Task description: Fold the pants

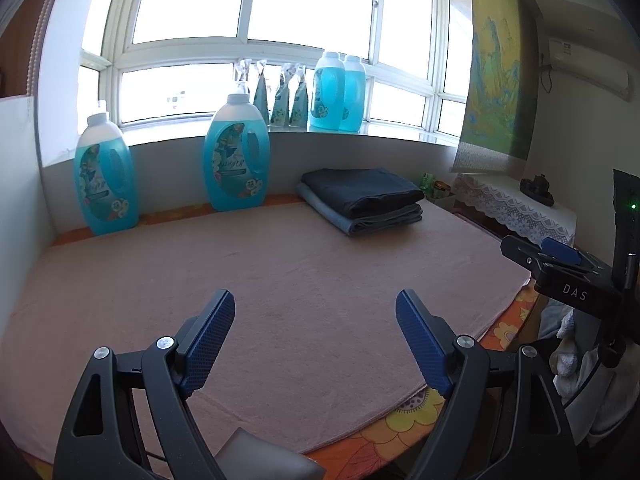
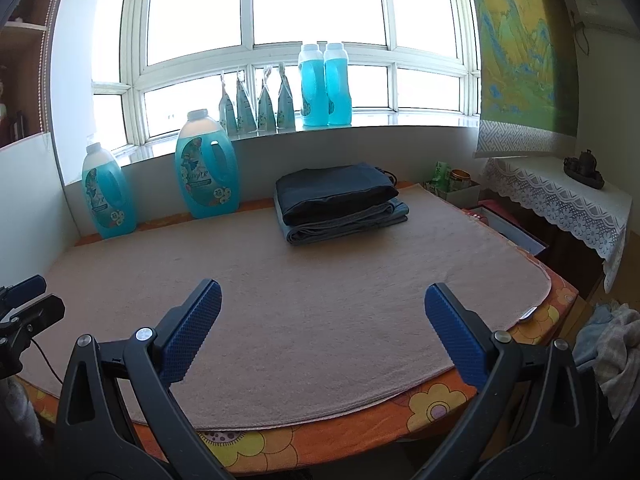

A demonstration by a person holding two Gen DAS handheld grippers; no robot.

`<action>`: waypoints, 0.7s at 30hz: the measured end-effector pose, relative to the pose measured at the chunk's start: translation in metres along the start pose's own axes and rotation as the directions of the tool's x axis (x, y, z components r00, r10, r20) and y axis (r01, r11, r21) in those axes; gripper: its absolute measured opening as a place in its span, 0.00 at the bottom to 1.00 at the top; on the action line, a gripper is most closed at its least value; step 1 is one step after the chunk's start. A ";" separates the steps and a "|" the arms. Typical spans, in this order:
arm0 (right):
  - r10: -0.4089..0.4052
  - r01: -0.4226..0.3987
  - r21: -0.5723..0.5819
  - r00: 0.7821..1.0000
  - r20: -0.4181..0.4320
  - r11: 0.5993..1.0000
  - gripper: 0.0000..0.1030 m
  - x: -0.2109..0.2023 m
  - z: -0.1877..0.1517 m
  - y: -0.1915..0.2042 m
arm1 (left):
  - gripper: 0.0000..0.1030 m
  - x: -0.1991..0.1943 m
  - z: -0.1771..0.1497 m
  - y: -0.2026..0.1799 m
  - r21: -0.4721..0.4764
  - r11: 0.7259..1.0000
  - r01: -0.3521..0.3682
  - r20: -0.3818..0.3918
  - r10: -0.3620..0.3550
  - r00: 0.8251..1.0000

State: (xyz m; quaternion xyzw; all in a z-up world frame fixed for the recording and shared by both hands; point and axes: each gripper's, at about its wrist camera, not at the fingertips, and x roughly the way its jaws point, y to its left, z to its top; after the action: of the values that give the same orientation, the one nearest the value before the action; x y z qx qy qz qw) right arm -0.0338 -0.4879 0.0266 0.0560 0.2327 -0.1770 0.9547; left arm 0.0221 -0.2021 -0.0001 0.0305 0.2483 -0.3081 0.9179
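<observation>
Two folded pants lie stacked at the far side of the pink mat (image 1: 280, 280) (image 2: 320, 288): a dark navy pair (image 1: 360, 190) (image 2: 336, 188) on top of a grey-blue pair (image 1: 384, 222) (image 2: 340, 226). My left gripper (image 1: 316, 308) hovers over the near part of the mat, open, with nothing between its blue pads. My right gripper (image 2: 322, 300) is likewise open and empty above the mat's near edge. Each gripper shows at the edge of the other's view: the right one (image 1: 560, 256) and the left one (image 2: 28, 300).
Two big blue detergent bottles (image 1: 106, 172) (image 1: 236, 156) stand at the mat's back left against the wall. More bottles (image 2: 324, 84) and pouches sit on the windowsill. A lace-covered side table (image 2: 560, 204) stands to the right. Loose cloth (image 2: 612, 340) lies beyond the table's right edge.
</observation>
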 end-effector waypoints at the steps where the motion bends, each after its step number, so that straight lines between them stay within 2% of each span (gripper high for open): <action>1: 0.001 -0.001 0.001 1.000 -0.001 1.000 1.00 0.002 0.000 0.000 | 0.81 0.001 0.000 0.000 0.003 1.000 -0.002 -0.002 0.002 1.000; 21: 0.015 -0.015 0.015 1.000 -0.027 1.000 1.00 0.024 -0.004 0.001 | 0.81 0.016 -0.002 -0.001 0.021 0.999 -0.028 -0.015 0.028 0.999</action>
State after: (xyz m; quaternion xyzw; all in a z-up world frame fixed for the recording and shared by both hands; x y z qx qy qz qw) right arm -0.0153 -0.4941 0.0118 0.0672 0.2437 -0.1707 0.9523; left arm 0.0316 -0.2113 -0.0098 0.0459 0.2518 -0.2975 0.9198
